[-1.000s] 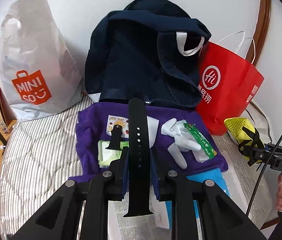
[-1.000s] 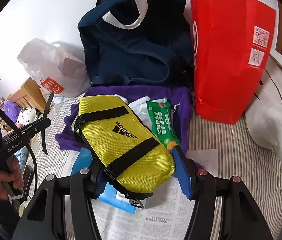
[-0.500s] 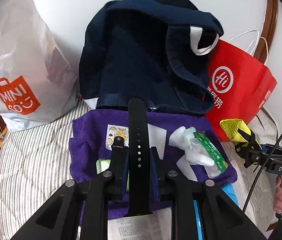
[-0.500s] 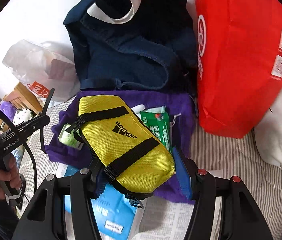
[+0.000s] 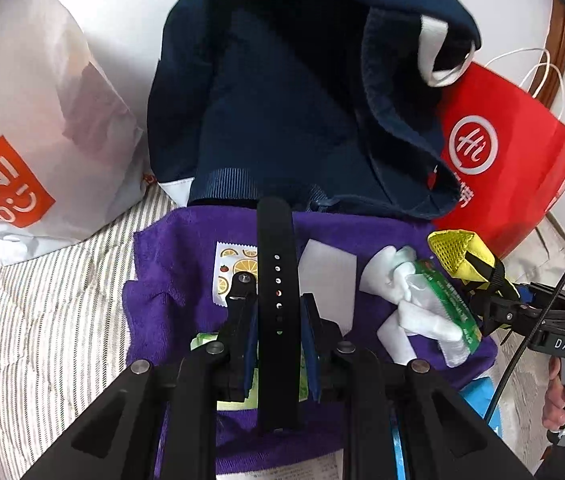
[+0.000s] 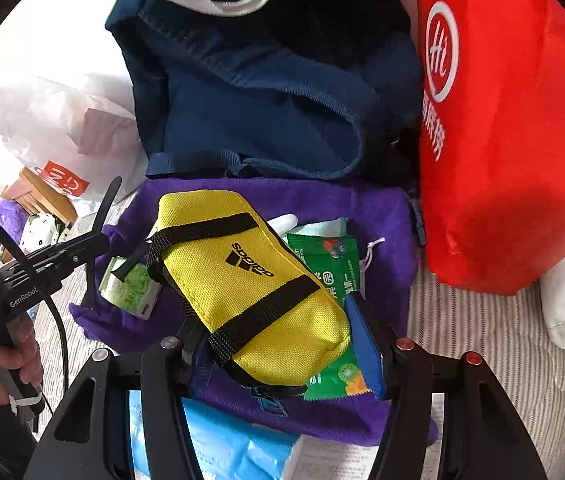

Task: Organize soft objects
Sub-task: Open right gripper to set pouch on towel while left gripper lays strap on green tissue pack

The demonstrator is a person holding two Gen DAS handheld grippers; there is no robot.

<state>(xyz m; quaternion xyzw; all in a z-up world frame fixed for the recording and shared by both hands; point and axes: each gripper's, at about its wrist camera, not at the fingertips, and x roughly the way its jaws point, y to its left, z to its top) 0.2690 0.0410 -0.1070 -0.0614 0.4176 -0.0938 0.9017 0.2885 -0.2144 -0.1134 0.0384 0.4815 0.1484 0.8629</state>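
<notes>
Left wrist view is showing a striped bed (image 5: 54, 320) against a white wall, a purple towel (image 5: 170, 280) lying before a navy backpack (image 5: 282, 112). Left gripper (image 5: 276, 320) is clamping a black strap (image 5: 276, 264); right gripper (image 6: 282, 344) is gripping a yellow pouch (image 6: 250, 280) over the towel, a red bag (image 6: 502, 140) standing beside.

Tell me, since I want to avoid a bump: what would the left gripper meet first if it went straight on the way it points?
Likely the purple towel with the fruit-print sachet on it, just ahead of the left gripper, which is shut on a black watch strap. The navy backpack stands behind; depth is unclear.
</notes>
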